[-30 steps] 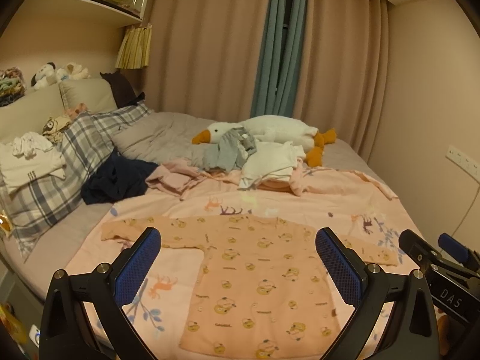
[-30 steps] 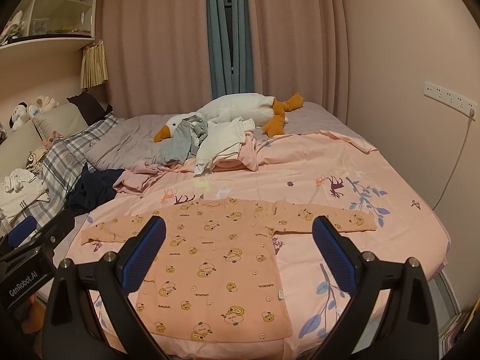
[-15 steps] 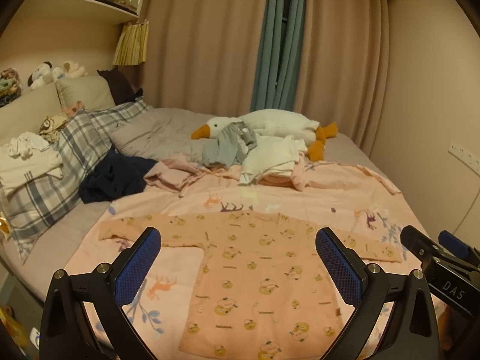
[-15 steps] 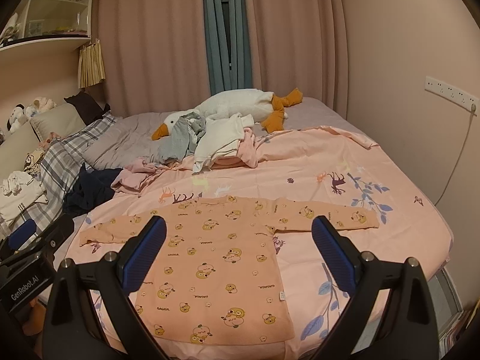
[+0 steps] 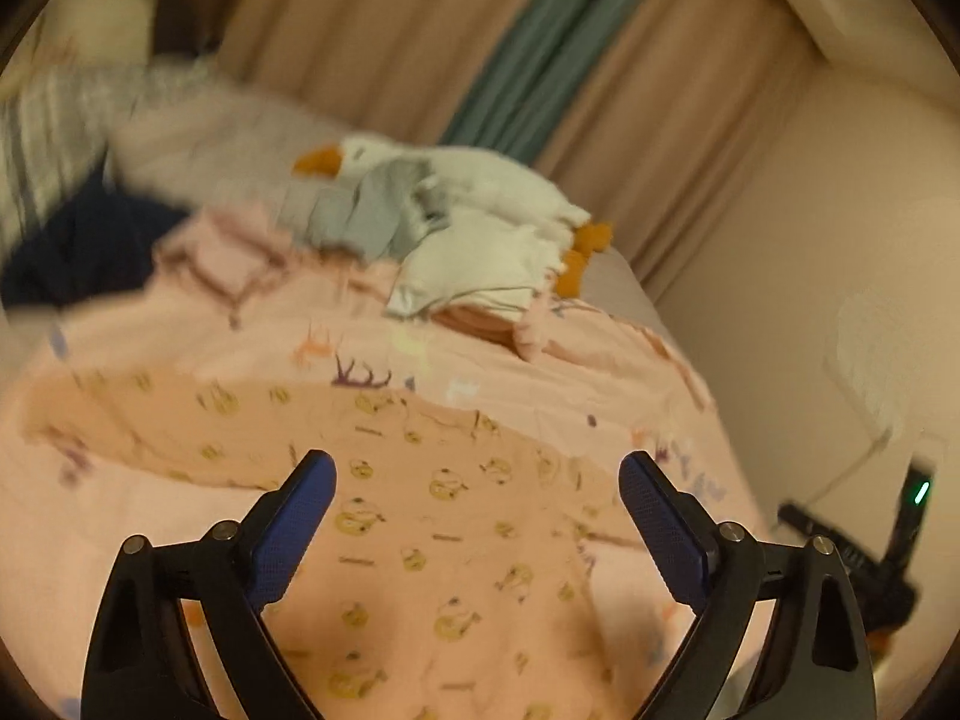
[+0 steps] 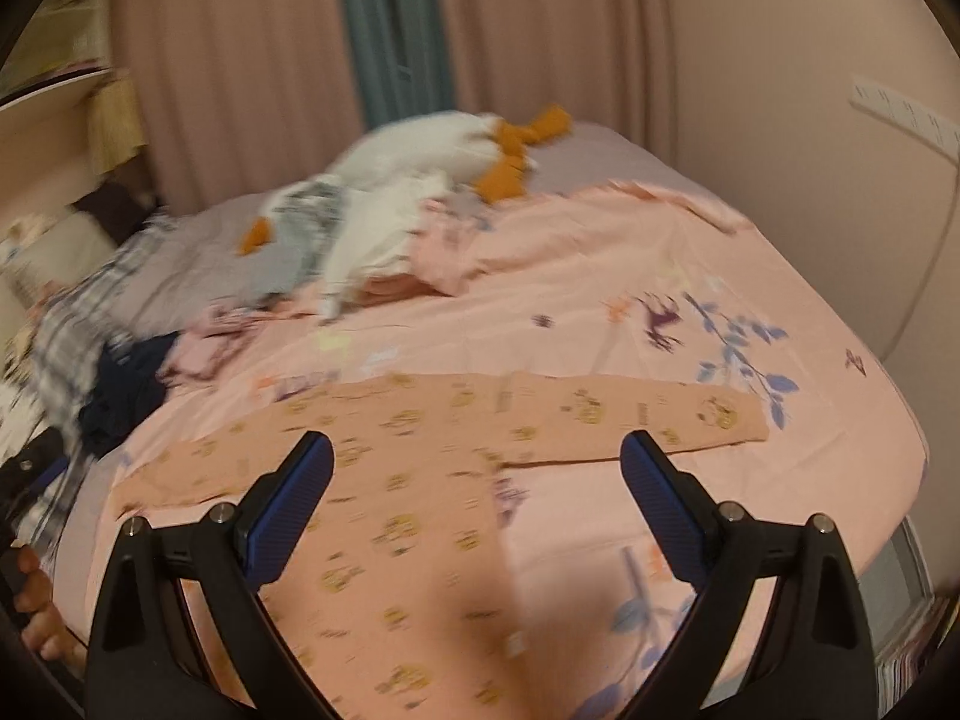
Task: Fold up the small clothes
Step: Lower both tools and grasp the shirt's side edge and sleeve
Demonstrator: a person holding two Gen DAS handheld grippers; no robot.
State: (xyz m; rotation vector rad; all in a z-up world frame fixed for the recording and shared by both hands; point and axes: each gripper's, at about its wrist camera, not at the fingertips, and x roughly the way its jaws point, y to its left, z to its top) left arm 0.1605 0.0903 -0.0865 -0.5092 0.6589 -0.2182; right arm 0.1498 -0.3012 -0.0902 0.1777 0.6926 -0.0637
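Note:
A small peach long-sleeved top (image 5: 432, 540) with a yellow print lies flat on the pink bedsheet, sleeves spread; it also shows in the right wrist view (image 6: 420, 480). My left gripper (image 5: 477, 480) is open and empty, hovering above the top's body. My right gripper (image 6: 477, 477) is open and empty, above the top near its right sleeve (image 6: 660, 414). Both views are motion-blurred.
A pile of grey and white clothes (image 5: 420, 228) lies on a white plush goose (image 6: 432, 150) at the back of the bed. Dark clothing (image 6: 126, 390) and plaid pillows lie at the left. The other gripper (image 5: 870, 546) shows at the right edge. The wall is close on the right.
Both grippers have swung forward and down toward the top, tilting the views. The top looks larger and closer. Both jaws stay open.

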